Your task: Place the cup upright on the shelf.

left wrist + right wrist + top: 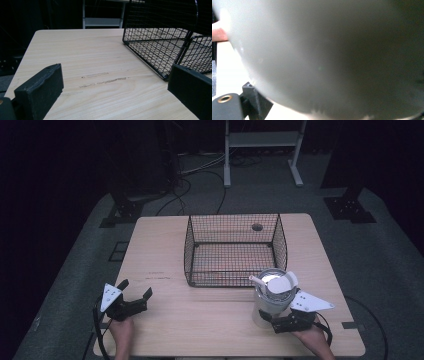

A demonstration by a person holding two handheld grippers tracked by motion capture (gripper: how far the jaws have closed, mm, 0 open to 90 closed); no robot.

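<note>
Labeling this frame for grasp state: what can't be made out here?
- Right claw, high view: contact with the white cylindrical cup hidden by the grey plate.
- Right gripper view: cup blurred, too close; jaw tips hidden.
- Cup contents, high view: too small.
- Black wire basket, left gripper view: cut off by edges.

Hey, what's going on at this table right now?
A person holds a gripper in each hand at a light wooden table. The right gripper is closed around a pale grey cup with a lid, just in front of the black wire basket. The left gripper rests open near the table's left side, holding nothing.
</note>
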